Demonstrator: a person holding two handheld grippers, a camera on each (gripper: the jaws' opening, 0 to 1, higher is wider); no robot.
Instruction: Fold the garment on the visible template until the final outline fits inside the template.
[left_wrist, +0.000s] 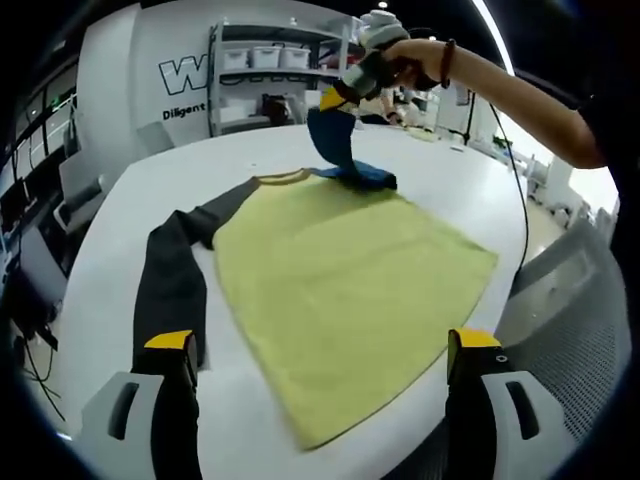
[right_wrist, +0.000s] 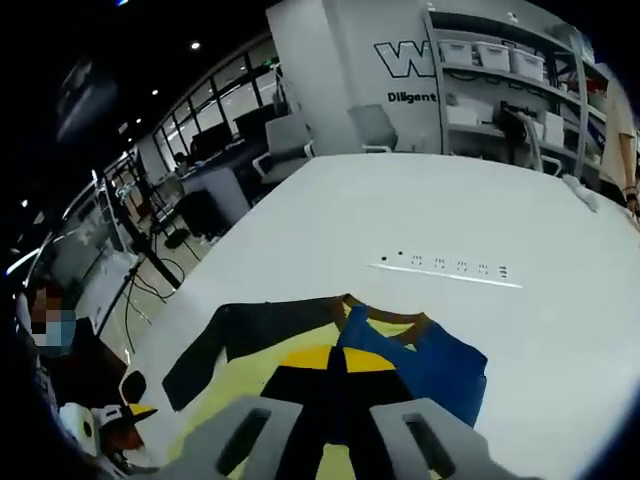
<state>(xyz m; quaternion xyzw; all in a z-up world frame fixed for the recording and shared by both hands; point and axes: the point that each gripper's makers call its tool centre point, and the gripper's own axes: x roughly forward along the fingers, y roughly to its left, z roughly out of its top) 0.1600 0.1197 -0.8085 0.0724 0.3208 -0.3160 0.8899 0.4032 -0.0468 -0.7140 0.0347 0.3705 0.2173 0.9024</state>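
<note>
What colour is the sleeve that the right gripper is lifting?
Blue sleeve, clearest in the left gripper view.

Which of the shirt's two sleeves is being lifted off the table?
The blue sleeve, pinched by the right gripper; the dark grey sleeve lies flat.

A yellow-bodied garment (left_wrist: 340, 300) with dark sleeves lies flat on the white round desk (left_wrist: 120, 250), hem at the near edge; the right tool (left_wrist: 345, 95) lifts its blue sleeve (left_wrist: 340, 150) near the collar.
</note>
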